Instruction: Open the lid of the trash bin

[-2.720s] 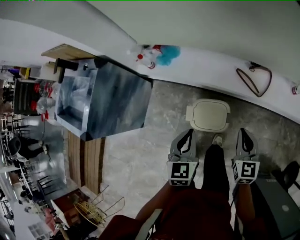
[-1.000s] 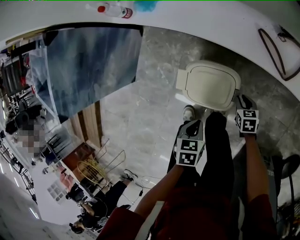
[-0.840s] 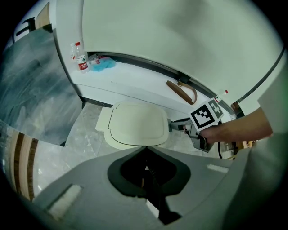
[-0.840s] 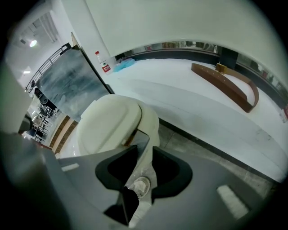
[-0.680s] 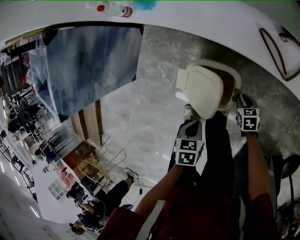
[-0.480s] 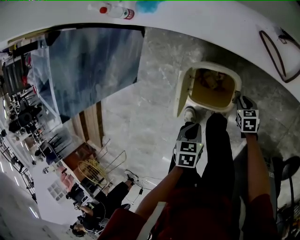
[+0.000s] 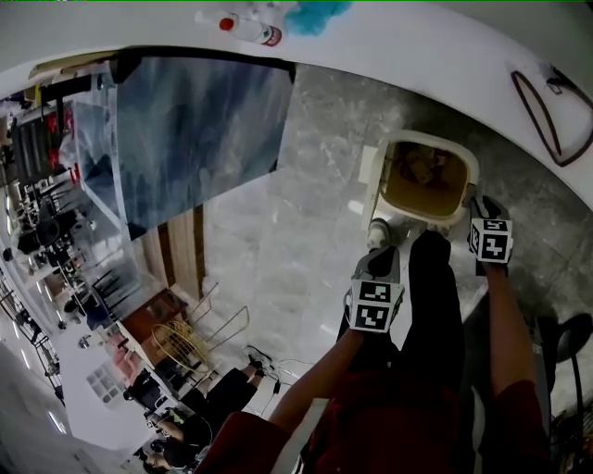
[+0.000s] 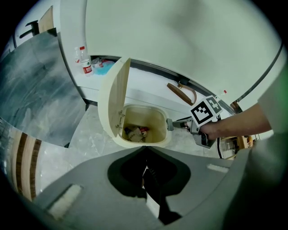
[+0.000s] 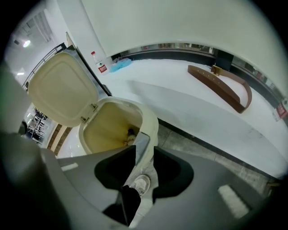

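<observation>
The trash bin [image 7: 470, 188] stands on the grey floor [image 7: 278, 241] against the white bench [image 7: 417, 65], its lid [image 8: 112, 101] swung up on edge at the bin's left side, with rubbish [image 8: 135, 132] showing inside. The right gripper [image 9: 144, 134] sits at the bin's right front corner, its fingers clenched on the rim with only a narrow gap between them. The left gripper [image 7: 382, 255] hangs just short of the bin's front, fingers clenched together on nothing.

One trash bin [image 7: 428, 140], two hand-held grippers [image 7: 380, 256] [image 7: 483, 205], one bottle [image 7: 246, 28]
</observation>
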`<action>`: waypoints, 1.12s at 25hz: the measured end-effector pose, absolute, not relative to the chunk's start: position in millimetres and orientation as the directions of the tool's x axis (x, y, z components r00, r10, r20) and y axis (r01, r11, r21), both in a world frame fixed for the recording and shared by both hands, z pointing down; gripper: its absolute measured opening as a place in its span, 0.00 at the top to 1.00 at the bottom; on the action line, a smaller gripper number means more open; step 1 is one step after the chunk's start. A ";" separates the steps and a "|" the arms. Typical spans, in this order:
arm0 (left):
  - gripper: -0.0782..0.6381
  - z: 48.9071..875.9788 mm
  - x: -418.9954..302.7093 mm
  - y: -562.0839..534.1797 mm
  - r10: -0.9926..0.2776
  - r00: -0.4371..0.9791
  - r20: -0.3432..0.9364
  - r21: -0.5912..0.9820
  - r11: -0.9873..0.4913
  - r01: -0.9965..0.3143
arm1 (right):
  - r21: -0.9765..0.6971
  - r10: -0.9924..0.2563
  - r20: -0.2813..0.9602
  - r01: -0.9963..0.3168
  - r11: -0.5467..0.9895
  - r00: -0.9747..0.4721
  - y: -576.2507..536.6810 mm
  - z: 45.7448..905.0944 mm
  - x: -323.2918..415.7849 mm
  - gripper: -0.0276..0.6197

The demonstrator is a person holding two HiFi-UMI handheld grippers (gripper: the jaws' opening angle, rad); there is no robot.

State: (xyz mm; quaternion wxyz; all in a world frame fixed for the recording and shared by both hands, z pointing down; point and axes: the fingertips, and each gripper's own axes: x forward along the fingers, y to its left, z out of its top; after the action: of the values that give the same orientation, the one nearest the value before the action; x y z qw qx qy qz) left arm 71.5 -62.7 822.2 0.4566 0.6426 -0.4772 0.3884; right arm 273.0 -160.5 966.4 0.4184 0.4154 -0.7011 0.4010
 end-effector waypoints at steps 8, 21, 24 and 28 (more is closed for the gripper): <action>0.88 784.5 54.3 -69.4 -0.325 0.268 0.907 0.226 -0.162 -0.961 | -0.194 -0.272 0.915 -0.916 0.352 -0.298 -140.0 918.5 251.6 0.76; 0.88 707.5 15.2 -50.9 -0.430 0.345 0.834 0.258 -0.248 -0.934 | -0.188 -0.390 0.872 -0.939 0.289 -0.295 -76.8 800.8 207.7 0.76; 0.88 690.6 4.6 -47.3 -0.457 0.362 0.812 0.260 -0.271 -0.927 | -0.186 -0.443 0.844 -0.940 0.285 -0.302 -63.5 768.3 195.5 0.76; 0.88 664.0 -9.8 -48.5 -0.506 0.386 0.771 0.262 -0.300 -0.917 | -0.179 -0.528 0.794 -0.945 0.272 -0.302 -55.7 721.9 180.0 0.76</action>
State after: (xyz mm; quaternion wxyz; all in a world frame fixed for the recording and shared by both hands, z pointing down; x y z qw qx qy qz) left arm -9.8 -48.5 664.0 0.3554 0.7529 -0.4727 0.2888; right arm 180.0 -55.7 721.9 0.3116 0.5018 -0.7341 0.3350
